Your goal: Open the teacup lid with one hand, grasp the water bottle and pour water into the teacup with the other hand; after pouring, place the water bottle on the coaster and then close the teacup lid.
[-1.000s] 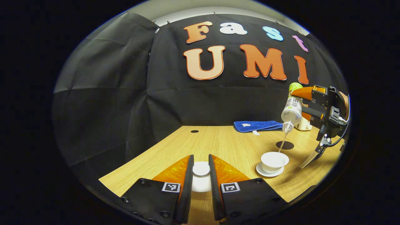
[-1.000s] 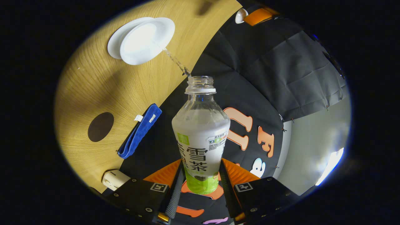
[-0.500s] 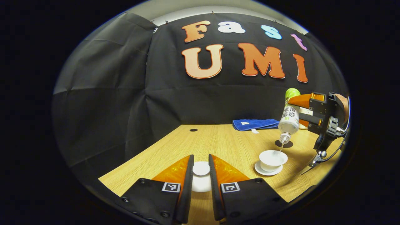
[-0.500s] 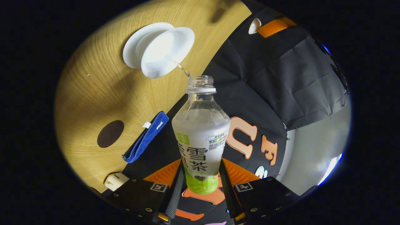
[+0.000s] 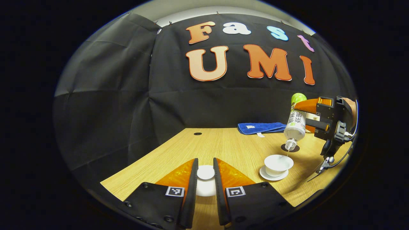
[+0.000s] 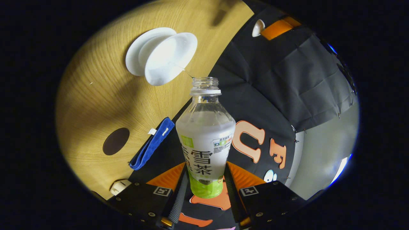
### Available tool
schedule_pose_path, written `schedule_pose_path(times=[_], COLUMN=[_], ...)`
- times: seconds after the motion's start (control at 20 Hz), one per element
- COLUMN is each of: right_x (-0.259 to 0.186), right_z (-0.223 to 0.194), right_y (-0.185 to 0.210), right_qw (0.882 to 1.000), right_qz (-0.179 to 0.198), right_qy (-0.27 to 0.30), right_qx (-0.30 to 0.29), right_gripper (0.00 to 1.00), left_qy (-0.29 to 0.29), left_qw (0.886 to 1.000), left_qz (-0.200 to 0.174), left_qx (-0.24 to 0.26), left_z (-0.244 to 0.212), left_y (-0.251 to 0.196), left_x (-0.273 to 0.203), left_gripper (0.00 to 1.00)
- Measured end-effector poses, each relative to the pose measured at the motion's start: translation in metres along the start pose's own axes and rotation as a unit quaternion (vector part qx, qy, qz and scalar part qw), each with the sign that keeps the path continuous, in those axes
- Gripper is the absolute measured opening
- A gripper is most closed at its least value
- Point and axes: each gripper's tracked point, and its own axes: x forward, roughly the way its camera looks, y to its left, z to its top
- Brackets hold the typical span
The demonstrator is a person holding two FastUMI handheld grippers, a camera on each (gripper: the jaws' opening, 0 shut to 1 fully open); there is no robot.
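A light wood-grain table point(image 5: 223, 143) fills a booth hung with black cloth, a pale wall showing above it. Near the table's middle sits the white teacup point(image 5: 278, 164) on its saucer point(image 5: 273, 175), uncovered, with a thin thread of water running into it from the mouth of the water bottle point(image 6: 205, 140), tipped neck-down just above the cup. Beyond the teacup lies the dark round coaster point(image 5: 291, 148), bare, and farther back a folded blue cloth point(image 5: 260, 127) along the table's far edge; a small cream-coloured object point(image 6: 119, 186) sits near the cloth. The right gripper point(image 6: 204, 179) has its fingers clamped on the bottle's lower body (green base toward the camera), the bottle partly full of clear liquid. Well to the side of the teacup, the left gripper point(image 5: 205, 179) holds the white teacup lid point(image 5: 205, 182) above the table, its fingers pressed on the knob from both sides.
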Motion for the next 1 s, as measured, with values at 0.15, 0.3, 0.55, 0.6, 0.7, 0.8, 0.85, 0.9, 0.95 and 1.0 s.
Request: schedule_pose_path(times=[0.15, 0.3, 0.55, 0.6, 0.7, 0.8, 0.85, 0.9, 0.95, 1.0], right_x=[-0.001, -0.002, -0.014, -0.01, -0.014, -0.018, -0.017, -0.015, -0.014, -0.009], right_z=[-0.002, 0.0, -0.002, -0.002, -0.015, -0.041, -0.053, -0.064, -0.072, -0.077], right_y=[0.007, 0.022, 0.02, 0.022, 0.011, 0.0, 0.0, 0.003, 0.006, 0.007], right_qw=[0.999, 0.989, 0.958, 0.946, 0.936, 0.923, 0.91, 0.895, 0.88, 0.864], right_qz=[0.009, 0.047, 0.06, 0.062, 0.026, 0.0, -0.005, -0.006, 0.001, 0.0], right_qy=[0.008, 0.012, 0.013, 0.014, 0.028, 0.047, 0.056, 0.064, 0.069, 0.077], right_qx=[0.046, 0.137, 0.279, 0.317, 0.349, 0.381, 0.41, 0.441, 0.47, 0.497], right_gripper=[0.64, 0.64, 0.64, 0.64, 0.64, 0.64, 0.64, 0.64, 0.64, 0.64], left_qy=[-0.011, -0.018, -0.047, -0.051, -0.055, -0.06, -0.06, -0.062, -0.061, -0.063], left_qw=[1.0, 1.0, 0.999, 0.999, 0.998, 0.998, 0.998, 0.998, 0.998, 0.998], left_qz=[0.008, 0.011, 0.013, 0.012, 0.008, 0.005, 0.005, 0.005, 0.004, 0.003], left_qx=[0.003, 0.002, -0.004, -0.004, -0.003, -0.001, -0.001, -0.002, -0.002, -0.003], left_z=[0.007, 0.013, 0.033, 0.038, 0.042, 0.047, 0.048, 0.05, 0.051, 0.051], left_y=[0.003, 0.003, -0.002, -0.005, -0.011, -0.017, -0.019, -0.022, -0.025, -0.029], left_x=[0.002, 0.001, 0.0, -0.002, 0.0, 0.001, 0.001, 0.001, 0.002, 0.002], left_gripper=[0.33, 0.33, 0.31, 0.33, 0.33, 0.31, 0.33, 0.33, 0.33, 0.33])
